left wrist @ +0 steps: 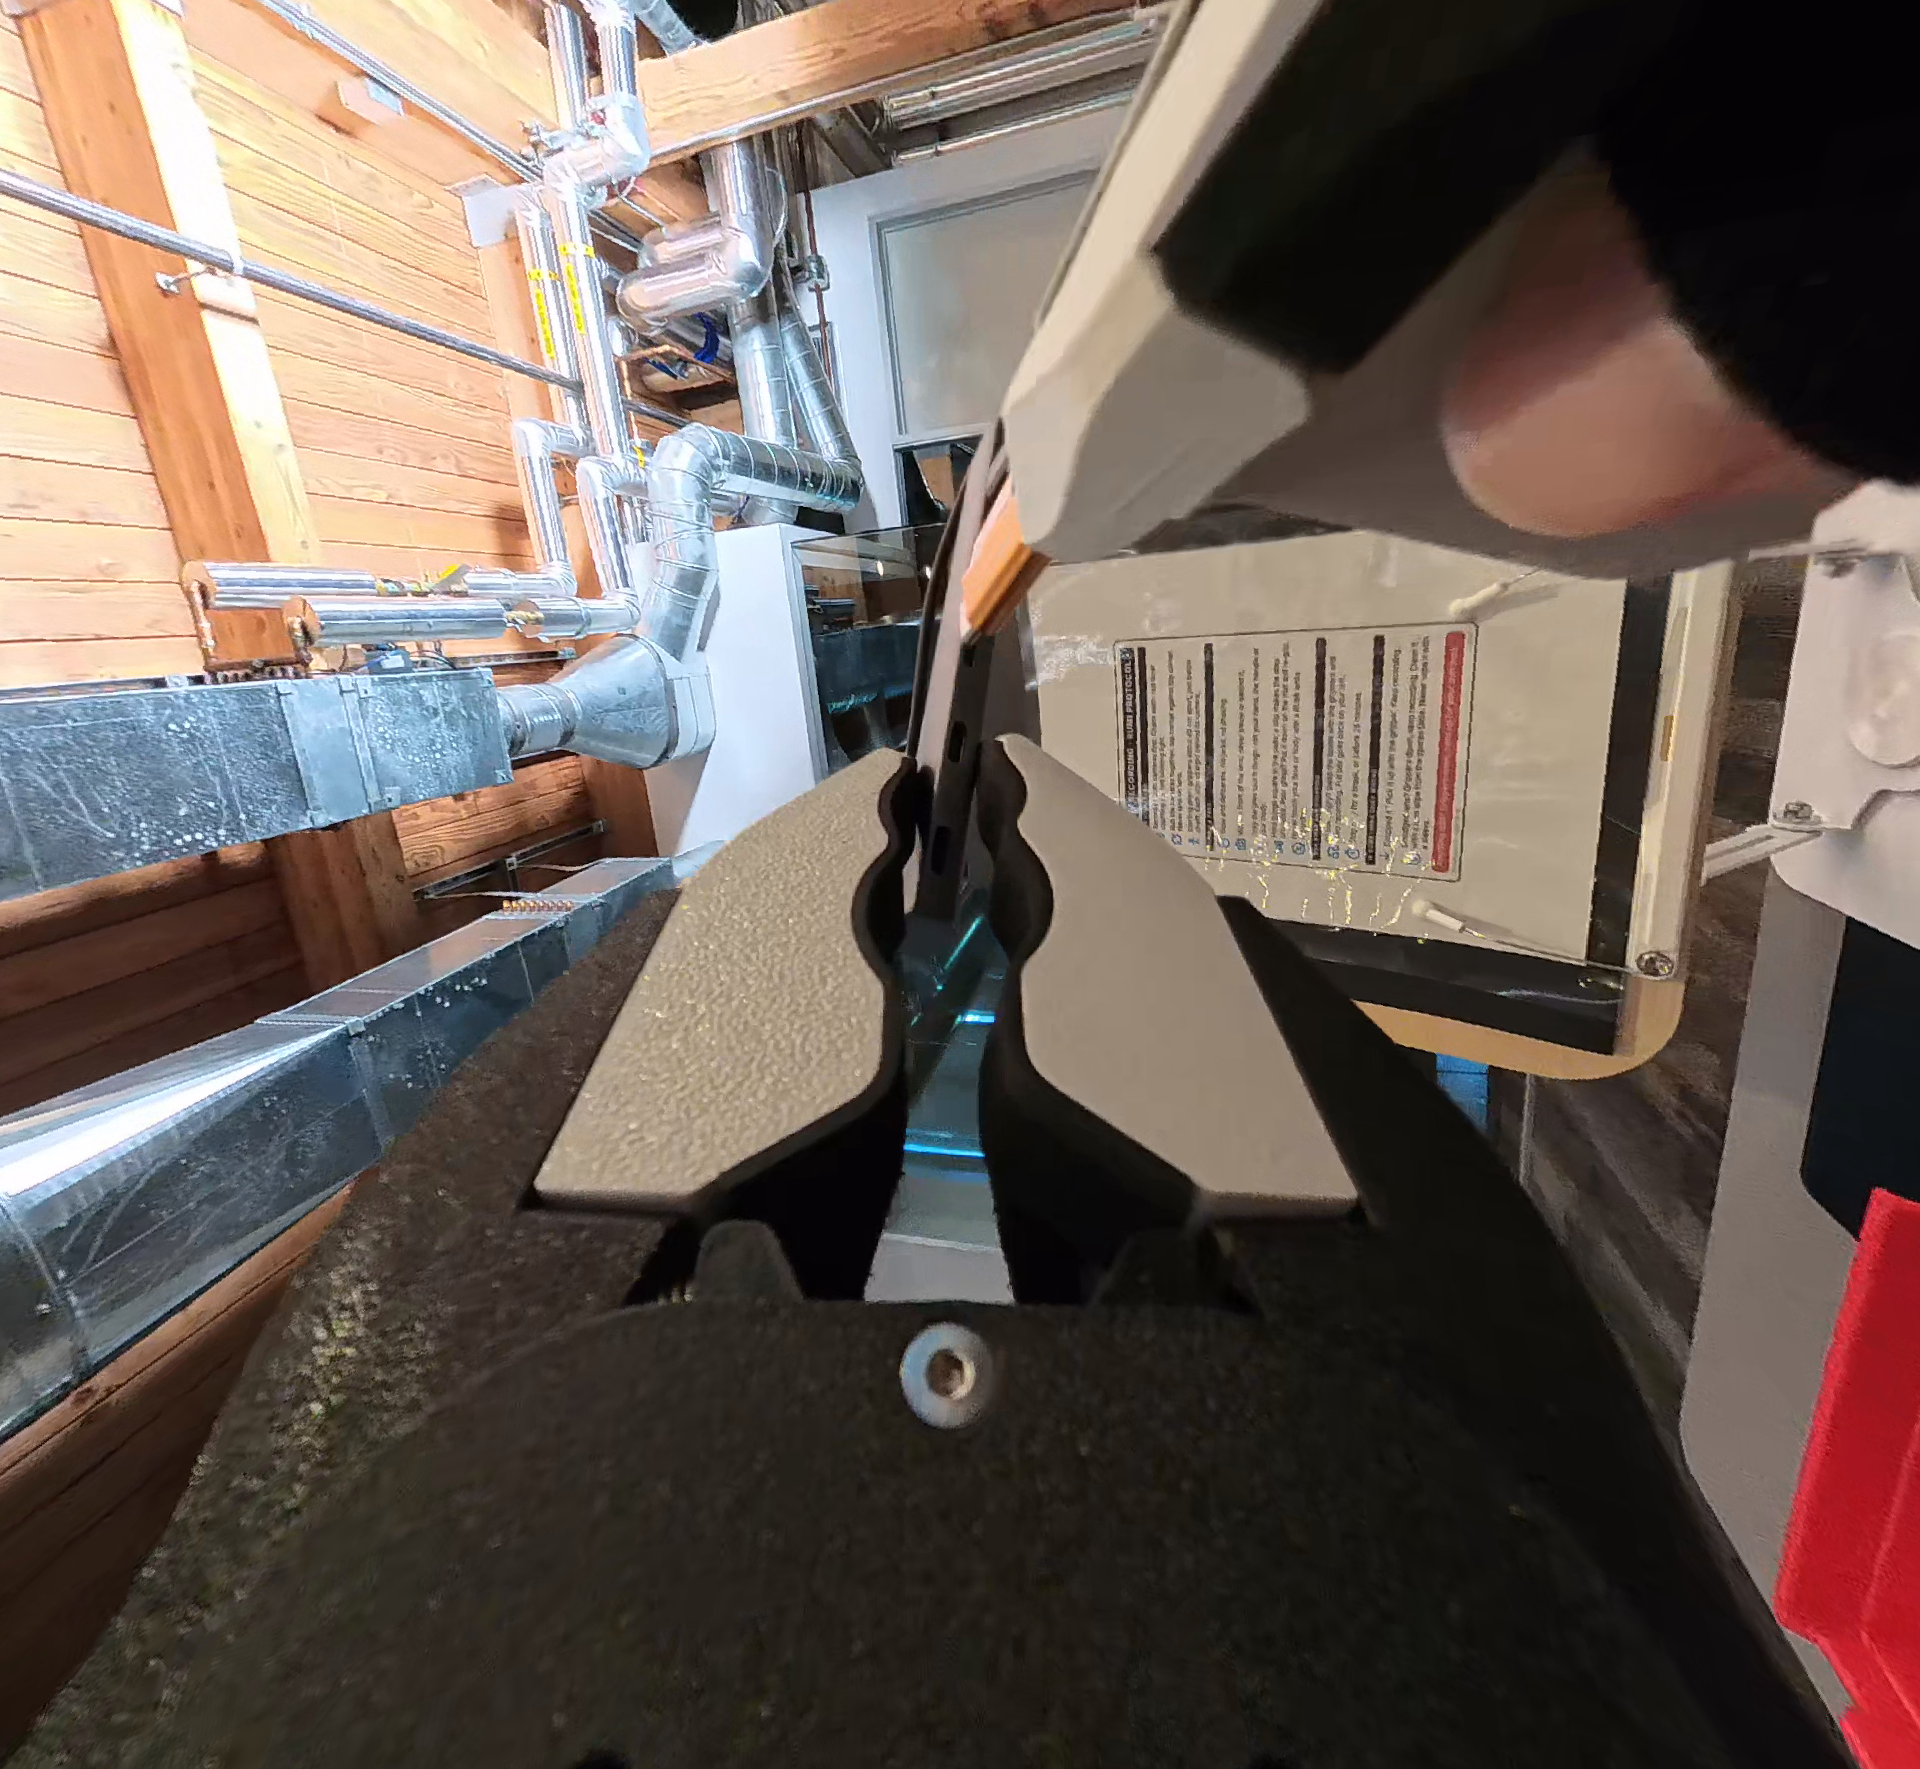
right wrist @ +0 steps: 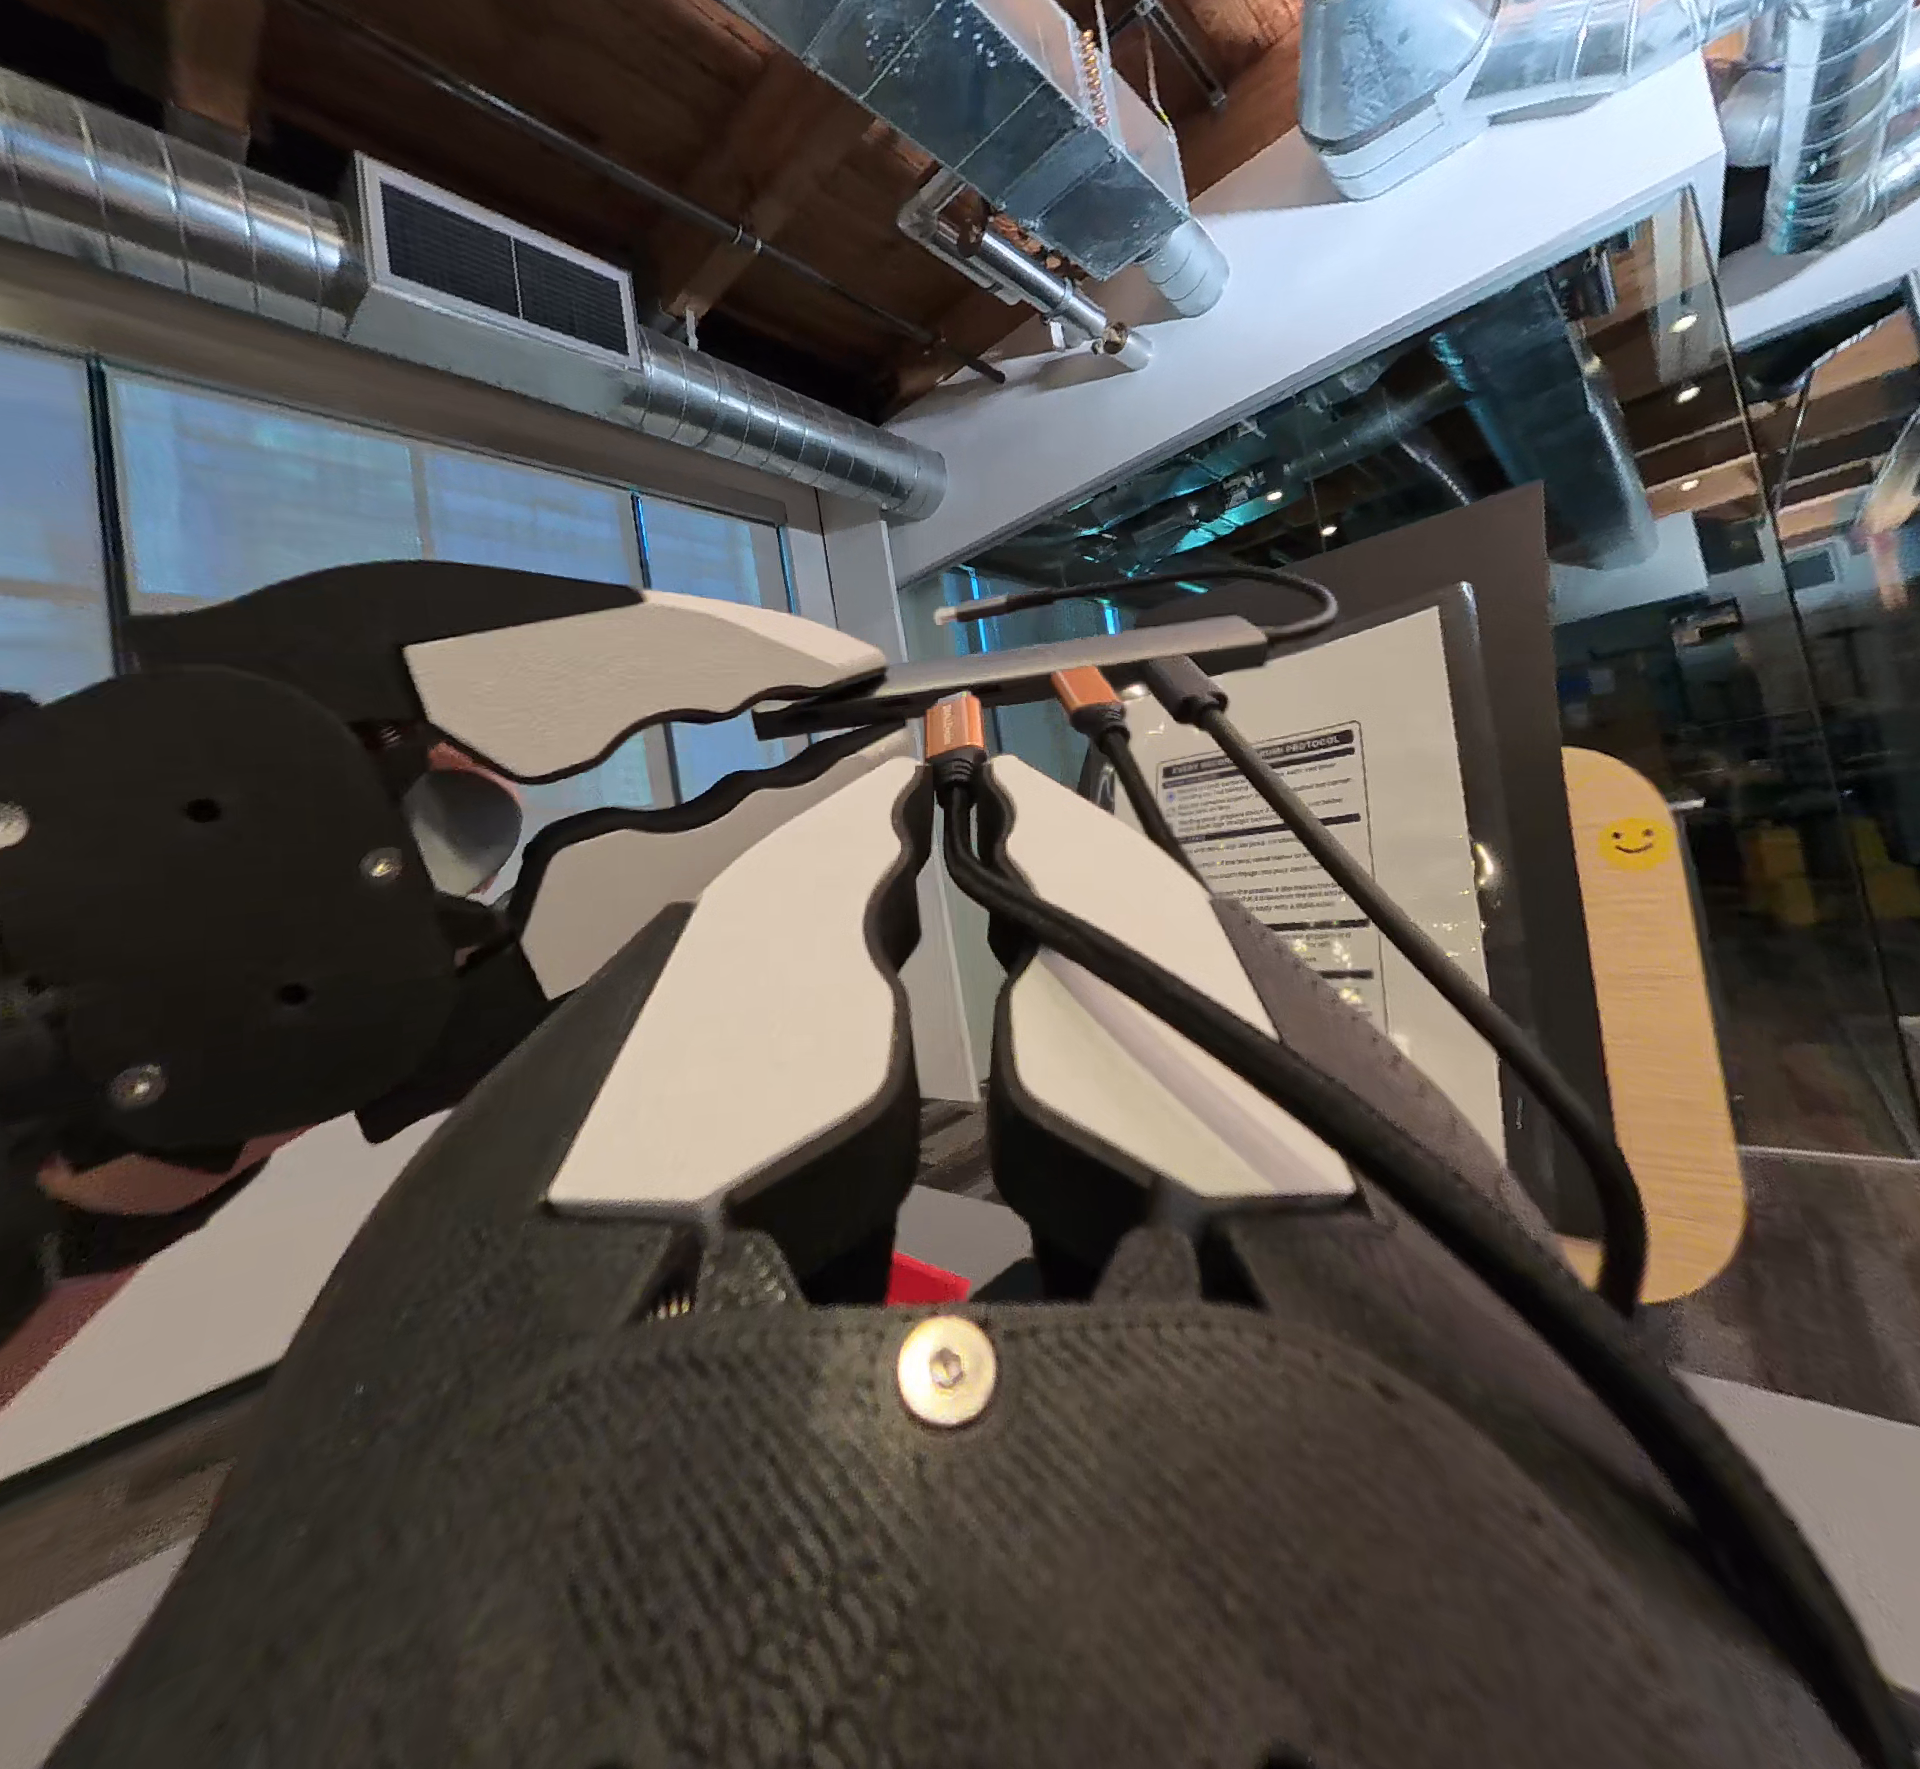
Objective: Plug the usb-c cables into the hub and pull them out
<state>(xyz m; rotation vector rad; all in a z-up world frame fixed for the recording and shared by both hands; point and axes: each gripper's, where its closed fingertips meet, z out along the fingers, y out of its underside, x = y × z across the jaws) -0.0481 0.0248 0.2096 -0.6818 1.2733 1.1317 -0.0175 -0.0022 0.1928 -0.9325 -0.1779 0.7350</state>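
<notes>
My left gripper (left wrist: 951, 815) is shut on one end of the slim grey hub (left wrist: 954, 784), seen edge-on with its ports showing. In the right wrist view it (right wrist: 831, 706) comes in from the left, clamping the hub (right wrist: 1070, 659), which is held level in the air. My right gripper (right wrist: 956, 789) is shut on a black cable just below its orange plug (right wrist: 951, 730), whose tip meets the hub's underside. A second orange plug (right wrist: 1086, 696) and a black plug (right wrist: 1179, 685) sit in the hub further right. The hub's own lead (right wrist: 1304, 602) loops back over it.
A laminated printed sheet (left wrist: 1299, 753) on a board stands behind the hub. A red bin (left wrist: 1860, 1470) is at the lower right. A wooden board with a smiley sticker (right wrist: 1633, 841) and glass walls lie to the right. Ducts and pipes run overhead. A person's finger (left wrist: 1558, 431) holds the right gripper.
</notes>
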